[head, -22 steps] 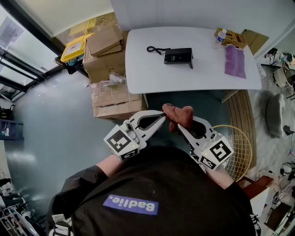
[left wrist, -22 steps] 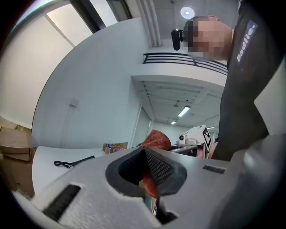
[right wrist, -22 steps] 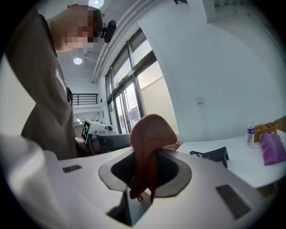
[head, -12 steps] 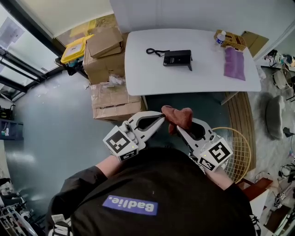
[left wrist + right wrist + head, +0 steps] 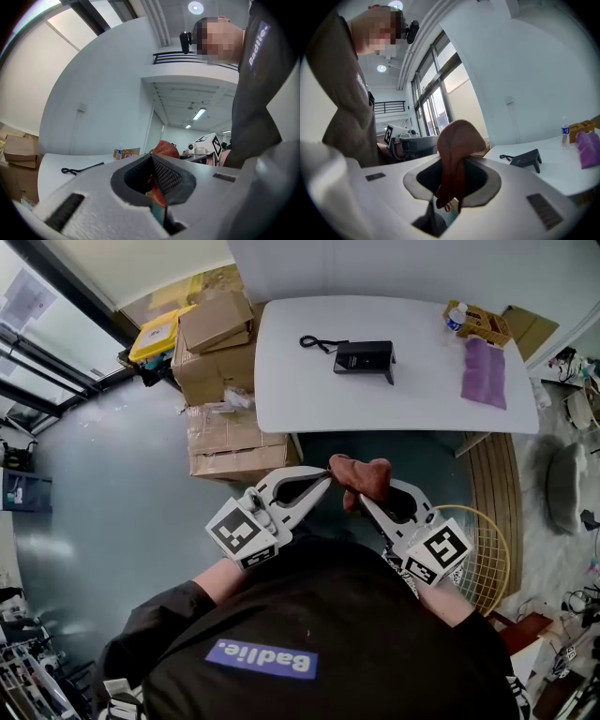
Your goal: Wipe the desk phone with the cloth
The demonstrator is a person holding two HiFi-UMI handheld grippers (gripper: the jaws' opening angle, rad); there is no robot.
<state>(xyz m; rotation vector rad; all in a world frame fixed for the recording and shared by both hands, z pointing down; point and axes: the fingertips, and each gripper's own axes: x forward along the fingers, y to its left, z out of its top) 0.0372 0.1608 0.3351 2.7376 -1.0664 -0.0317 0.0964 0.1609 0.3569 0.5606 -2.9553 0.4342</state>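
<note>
Both claws, left claw [image 5: 327, 474] and right claw [image 5: 360, 502], pinch the limp, light rust-brown cloth [image 5: 362, 474] before your chest; wipe with a thick wad, not a corner. Black desk phone [image 5: 364, 356] lies on the white table [image 5: 309, 399] at 12 o'clock, well apart.

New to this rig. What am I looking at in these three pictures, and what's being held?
No robot here: a person holds a hand-operated claw in each hand. The head view looks down from a camera on the person's head; the other two cameras ride on the claws, looking along their jaws. The left claw and right claw are both shut on a brown cloth, held near the chest. Ahead, the white table carries a black desk phone, a purple cloth, a wooden box and a water bottle. Neither claw is near the phone.
</note>
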